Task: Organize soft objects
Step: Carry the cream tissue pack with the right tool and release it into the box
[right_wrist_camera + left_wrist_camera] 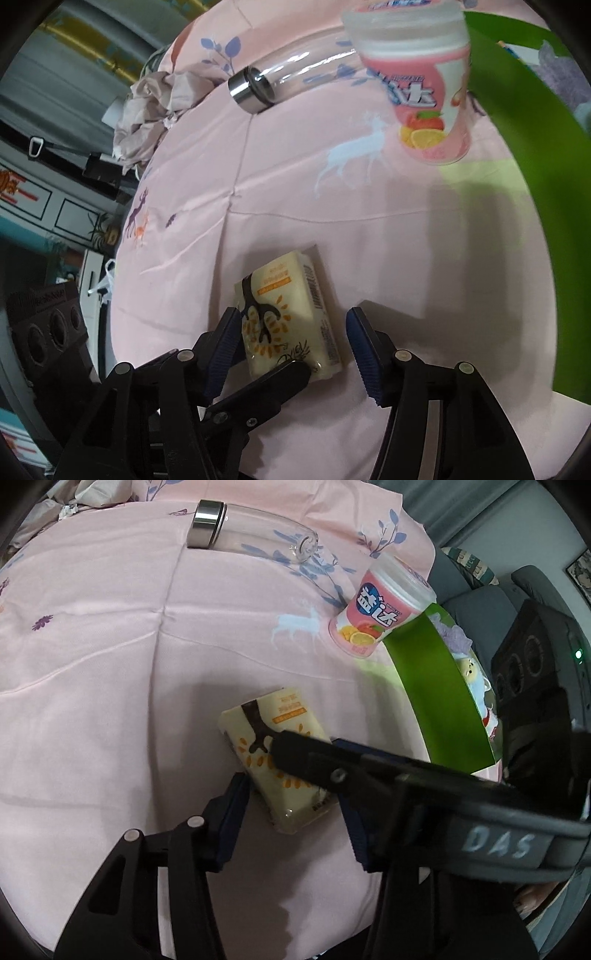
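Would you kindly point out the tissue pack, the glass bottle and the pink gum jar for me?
tissue pack (291,310): right wrist view, on its printed top face.
glass bottle (258,535): left wrist view, on its clear body.
pink gum jar (380,609): left wrist view, on its label.

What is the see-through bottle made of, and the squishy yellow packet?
The bottle looks like clear glass or hard plastic, since the sheet's pattern shows through it; its cap is shiny brushed metal. The tissue packet seems to be soft tissue in glossy plastic film, glinting at its corners.
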Action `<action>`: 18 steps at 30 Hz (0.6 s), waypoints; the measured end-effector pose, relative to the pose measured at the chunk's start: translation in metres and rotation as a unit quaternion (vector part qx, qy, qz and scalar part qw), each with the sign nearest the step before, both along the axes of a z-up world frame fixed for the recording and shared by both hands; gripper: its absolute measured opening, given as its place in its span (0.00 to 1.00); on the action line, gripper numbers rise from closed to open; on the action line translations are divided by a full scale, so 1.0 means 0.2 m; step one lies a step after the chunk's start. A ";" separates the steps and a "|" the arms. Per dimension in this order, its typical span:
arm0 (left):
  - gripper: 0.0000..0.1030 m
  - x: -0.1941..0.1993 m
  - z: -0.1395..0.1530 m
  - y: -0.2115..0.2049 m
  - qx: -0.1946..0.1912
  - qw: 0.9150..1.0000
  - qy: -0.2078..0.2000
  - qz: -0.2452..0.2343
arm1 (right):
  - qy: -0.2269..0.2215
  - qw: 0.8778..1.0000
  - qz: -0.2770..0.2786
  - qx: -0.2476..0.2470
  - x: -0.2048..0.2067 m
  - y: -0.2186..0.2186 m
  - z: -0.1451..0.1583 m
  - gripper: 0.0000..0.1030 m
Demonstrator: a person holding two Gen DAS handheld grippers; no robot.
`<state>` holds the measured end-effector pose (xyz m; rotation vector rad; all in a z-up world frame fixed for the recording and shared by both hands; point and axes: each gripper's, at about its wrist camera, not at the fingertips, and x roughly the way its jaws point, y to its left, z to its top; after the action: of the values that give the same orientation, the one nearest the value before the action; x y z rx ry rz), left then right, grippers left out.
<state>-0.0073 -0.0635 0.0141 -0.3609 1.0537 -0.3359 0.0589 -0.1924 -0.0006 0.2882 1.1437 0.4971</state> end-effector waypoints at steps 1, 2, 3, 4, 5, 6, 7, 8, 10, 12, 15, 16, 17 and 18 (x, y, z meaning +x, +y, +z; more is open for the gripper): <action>0.46 0.00 0.00 0.00 0.002 1.000 -0.001 -0.001 | 0.000 1.000 0.001 0.003 0.00 0.00 0.00 0.52; 0.45 0.00 0.00 0.00 0.003 1.000 -0.003 -0.001 | 0.000 1.000 0.001 0.004 0.00 0.00 -0.01 0.52; 0.44 0.00 0.00 -0.01 0.007 1.000 -0.007 -0.001 | -0.004 1.000 0.001 0.000 0.00 0.00 -0.01 0.50; 0.43 -0.01 0.01 -0.01 0.014 1.000 -0.011 -0.001 | -0.007 1.000 0.001 -0.004 0.00 0.01 0.00 0.47; 0.42 -0.01 0.01 -0.01 0.018 1.000 -0.014 -0.002 | -0.011 1.000 0.002 -0.006 -0.01 0.01 0.00 0.47; 0.42 -0.02 0.02 -0.02 0.021 1.000 -0.018 -0.002 | -0.014 1.000 0.002 -0.003 -0.01 0.01 0.01 0.47; 0.42 -0.03 0.03 -0.02 0.025 0.999 -0.021 -0.002 | -0.014 1.000 0.005 0.000 -0.02 0.01 0.01 0.47; 0.42 -0.03 0.04 -0.02 0.027 0.999 -0.024 -0.003 | -0.016 1.000 0.004 0.004 -0.02 0.00 0.02 0.47; 0.42 -0.04 0.07 -0.03 0.034 0.999 -0.036 -0.005 | -0.024 1.000 0.003 0.010 -0.04 -0.01 0.05 0.47; 0.42 -0.06 0.10 -0.04 0.037 0.998 -0.048 -0.008 | -0.038 0.999 0.000 0.012 -0.07 -0.02 0.09 0.47; 0.42 -0.08 0.18 -0.06 0.040 0.996 -0.072 -0.015 | -0.064 0.998 -0.007 0.015 -0.11 -0.04 0.18 0.47; 0.42 -0.09 0.22 -0.07 0.042 0.995 -0.083 -0.017 | -0.073 0.997 -0.009 0.017 -0.12 -0.05 0.21 0.47; 0.42 -0.10 0.24 -0.08 0.044 0.995 -0.092 -0.019 | -0.081 0.996 -0.011 0.018 -0.13 -0.06 0.24 0.47; 0.42 -0.11 0.28 -0.10 0.045 0.993 -0.105 -0.023 | -0.094 0.995 -0.015 0.019 -0.15 -0.08 0.28 0.47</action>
<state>-0.0300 -0.0835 0.0707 -0.2151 0.8680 -0.3589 0.0292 -0.2085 0.0562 0.2853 0.9465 0.5089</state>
